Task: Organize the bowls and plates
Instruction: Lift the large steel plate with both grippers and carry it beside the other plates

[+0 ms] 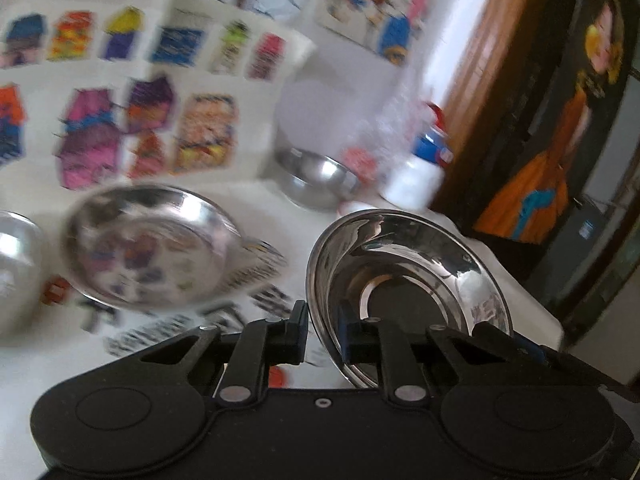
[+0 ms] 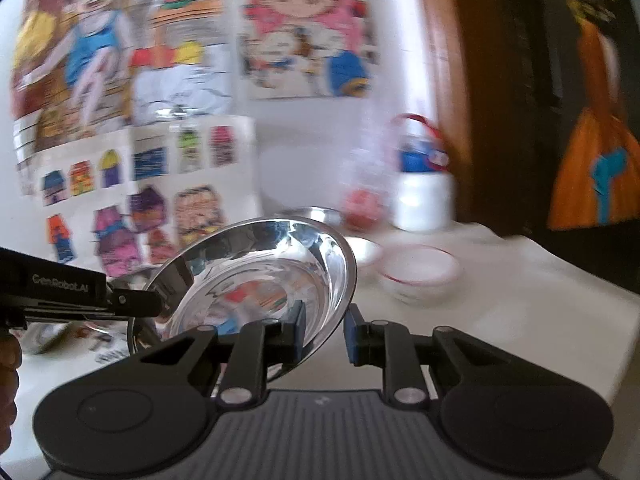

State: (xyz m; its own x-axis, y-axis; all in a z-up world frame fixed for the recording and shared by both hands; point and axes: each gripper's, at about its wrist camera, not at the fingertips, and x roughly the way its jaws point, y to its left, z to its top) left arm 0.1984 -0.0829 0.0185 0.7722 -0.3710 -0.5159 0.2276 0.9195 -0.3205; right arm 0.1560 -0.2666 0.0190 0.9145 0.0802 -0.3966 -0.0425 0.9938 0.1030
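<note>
Left gripper (image 1: 323, 334): I have its two pads clamped on the rim of a steel plate (image 1: 408, 272), held tilted above the bench (image 1: 280, 200).
Right gripper (image 2: 325, 334): jaws parted around the same plate's opposite rim (image 2: 276, 276); the left pad looks close to it, the right pad stands clear, so I judge no grip yet.
Other dishes: a steel plate (image 1: 148, 248) lies left of the held one, a steel bowl (image 1: 320, 178) toward the back edge, white bowls (image 2: 418, 276) near the right edge.
Doing it well: I'd keep the plate level, move slowly, and avoid the bottle (image 2: 422, 184).
</note>
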